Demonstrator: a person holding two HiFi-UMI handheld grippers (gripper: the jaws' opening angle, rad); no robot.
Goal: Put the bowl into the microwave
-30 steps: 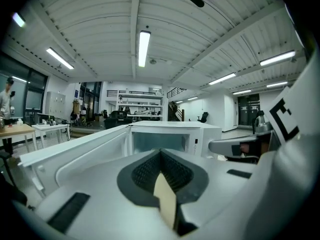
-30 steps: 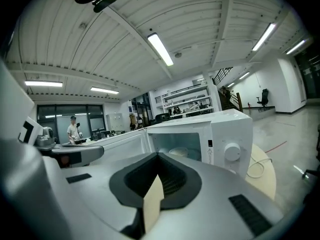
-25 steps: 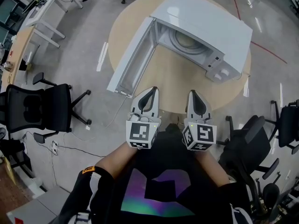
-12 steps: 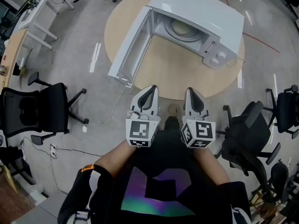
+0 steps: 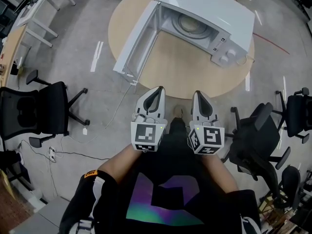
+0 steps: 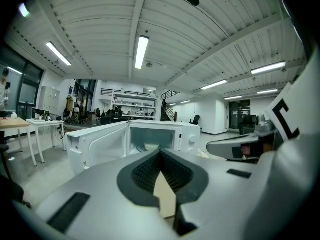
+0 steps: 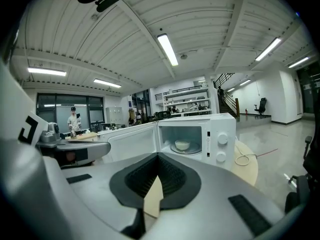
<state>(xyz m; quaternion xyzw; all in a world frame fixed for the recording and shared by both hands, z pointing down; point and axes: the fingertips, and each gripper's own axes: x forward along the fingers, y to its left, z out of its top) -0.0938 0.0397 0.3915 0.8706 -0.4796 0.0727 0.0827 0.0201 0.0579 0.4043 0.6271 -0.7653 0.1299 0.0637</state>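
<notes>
**Bowl in, both claws empty, person backing off**

- Left gripper (image 5: 156, 93): jaws closed tip to tip, nothing between them. Held low, close to the person's chest.
- Right gripper (image 5: 199, 97): same, jaws together and empty, just beside the left one. Both point toward the table (image 5: 180, 69) but are well apart from it, over bare floor.
- Bowl (image 7: 182, 145): small and pale, upright on the turntable inside the microwave (image 5: 214, 11). It shows plainly from the right gripper view. From the head view the cavity is too shadowed to pick it out.
- Door (image 5: 138, 40): swung wide open to the left.
- Office chairs (image 5: 34, 113) stand to either side on the floor, clear of the table.

Progress, as I judge it: the placing itself looks finished, with the bowl inside and neither claw touching it. The door is still open. The task does not ask for it to be shut, so little or nothing remains.

Against a second ago: table and microwave sit higher and a bit smaller in the head view, and more floor shows in front of the claws, so the person seems to have stepped back. The claws keep the same closed, side-by-side pose. The bowl and door have not moved.
</notes>
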